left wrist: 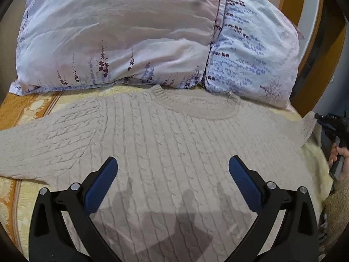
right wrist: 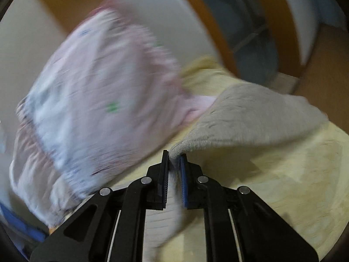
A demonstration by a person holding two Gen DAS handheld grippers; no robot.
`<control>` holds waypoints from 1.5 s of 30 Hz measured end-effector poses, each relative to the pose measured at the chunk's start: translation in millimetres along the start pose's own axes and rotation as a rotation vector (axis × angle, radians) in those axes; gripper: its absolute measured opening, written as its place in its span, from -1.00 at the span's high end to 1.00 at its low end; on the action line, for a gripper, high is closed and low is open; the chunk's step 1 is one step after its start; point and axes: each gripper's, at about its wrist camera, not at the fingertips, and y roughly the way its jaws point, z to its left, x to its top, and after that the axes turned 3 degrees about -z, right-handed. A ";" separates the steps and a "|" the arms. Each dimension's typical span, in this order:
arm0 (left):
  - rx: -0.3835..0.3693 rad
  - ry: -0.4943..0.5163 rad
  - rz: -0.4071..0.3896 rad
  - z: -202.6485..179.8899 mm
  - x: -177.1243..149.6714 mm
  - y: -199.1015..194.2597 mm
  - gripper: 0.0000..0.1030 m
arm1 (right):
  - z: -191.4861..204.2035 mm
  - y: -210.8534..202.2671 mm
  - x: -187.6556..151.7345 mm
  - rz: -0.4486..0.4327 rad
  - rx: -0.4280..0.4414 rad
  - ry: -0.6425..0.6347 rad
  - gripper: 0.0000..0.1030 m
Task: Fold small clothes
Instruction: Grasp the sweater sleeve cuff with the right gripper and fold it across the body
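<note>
Spread flat across the yellow bedspread [left wrist: 26, 196], front side up: a beige cable-knit sweater [left wrist: 174, 152], neckline toward the floral pillows [left wrist: 130, 32] at the far side. Directly under and ahead of the left gripper [left wrist: 173, 170], so squarely in reach. Jaws there wide apart, blue pads bare, nothing between them, hanging above the chest panel without touching. Probably held ready as the second hand of the fold, waiting to pin or smooth the body.

Over on the far right of that view, at the sweater's right edge: the right gripper [right wrist: 173, 163], with a hand [left wrist: 337, 155] wrapped round its handle. Clamped tight on a pinch of beige knit (sleeve end or shoulder edge, hard to say through the blur). Fabric squeezed between the pads, the rest of that piece [right wrist: 250, 113] rising off the bedspread and draping away ahead and to the right of the fingers. Heavy smear over the pillows in this view, so plainly mid-swing.

Sensible grip, that: taken at the very edge, so the whole flap follows when carried across. Likely aim, a first fold inward over the torso, toward the open left gripper. Left sleeve [left wrist: 32, 148] lying stretched out to the left of the left gripper, flat and unfolded. Early in the job, by the look of it: no fold laid yet.
</note>
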 end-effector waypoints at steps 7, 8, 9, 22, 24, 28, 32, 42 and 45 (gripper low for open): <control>-0.043 -0.033 0.002 1.0 2.5 6.5 -0.97 | 115.3 17.3 -79.0 0.209 0.275 -0.207 0.80; -0.052 -0.036 0.001 0.3 2.0 7.4 -0.97 | 124.7 22.9 -93.1 0.251 0.294 -0.226 0.80; -0.057 -0.040 0.000 -0.2 1.8 8.4 -0.97 | 135.3 32.1 -113.1 0.311 0.308 -0.251 0.80; -0.191 -0.169 0.066 5.8 1.7 23.0 -0.97 | 90.1 43.1 -124.0 0.370 0.250 0.014 0.05; -0.206 -0.197 0.079 7.3 2.9 26.6 -0.96 | 76.9 42.6 -115.7 0.343 0.208 0.070 0.05; -0.224 -0.227 0.096 6.7 4.9 33.1 -0.96 | 52.5 44.1 -102.9 0.301 0.141 0.152 0.05; -0.237 -0.230 0.104 4.7 6.7 37.0 -0.93 | 33.0 39.1 -94.1 0.256 0.075 0.194 0.07; -0.276 -0.321 0.113 27.0 12.1 44.0 -0.69 | 75.7 20.9 -75.3 0.077 -0.037 -0.098 0.79; -0.312 -0.374 0.098 37.1 12.9 44.5 -0.57 | 129.4 11.8 -83.0 0.057 0.091 -0.238 0.79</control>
